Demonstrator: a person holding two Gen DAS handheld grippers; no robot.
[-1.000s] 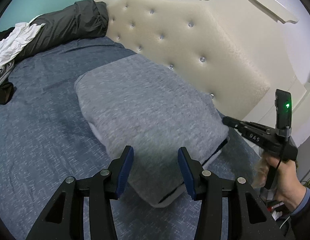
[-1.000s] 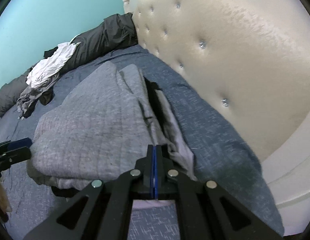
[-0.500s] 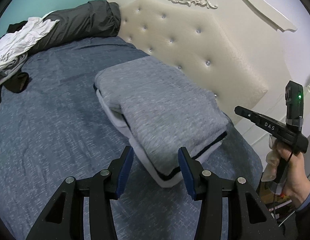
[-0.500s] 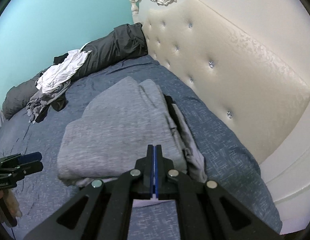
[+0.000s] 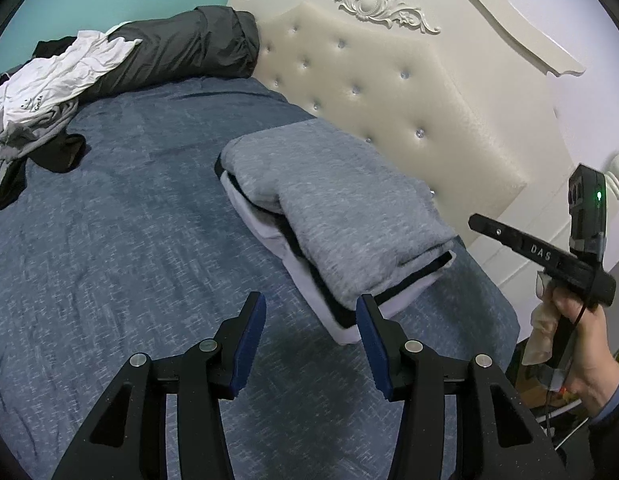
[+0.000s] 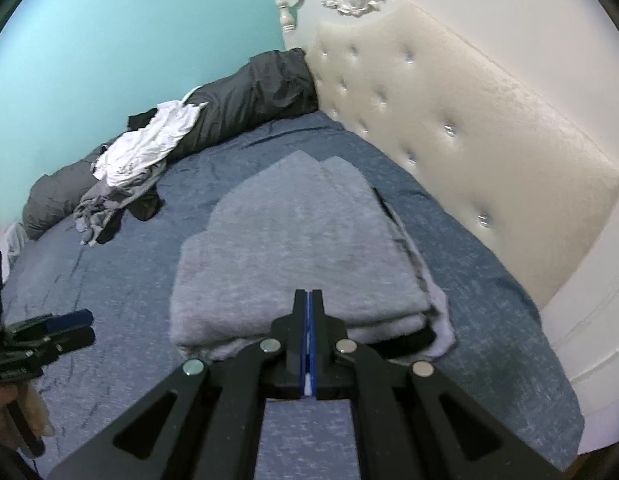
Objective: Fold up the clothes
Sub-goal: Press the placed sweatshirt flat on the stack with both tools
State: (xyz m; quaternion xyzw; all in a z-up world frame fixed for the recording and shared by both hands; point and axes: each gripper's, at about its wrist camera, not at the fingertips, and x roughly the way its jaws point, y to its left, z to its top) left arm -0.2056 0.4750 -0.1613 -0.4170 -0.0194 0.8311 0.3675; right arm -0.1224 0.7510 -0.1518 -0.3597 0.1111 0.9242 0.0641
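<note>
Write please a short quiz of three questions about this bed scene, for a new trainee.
1. True or false: the right gripper holds the grey folded garment.
2. Which gripper is open, with nothing between its fingers?
A. left gripper
B. right gripper
3. What lies on the black rolled bedding by the teal wall?

Key:
1. False; it is shut and empty, clear of the folded stack.
2. A.
3. A crumpled white garment, part of an unfolded heap.
</note>
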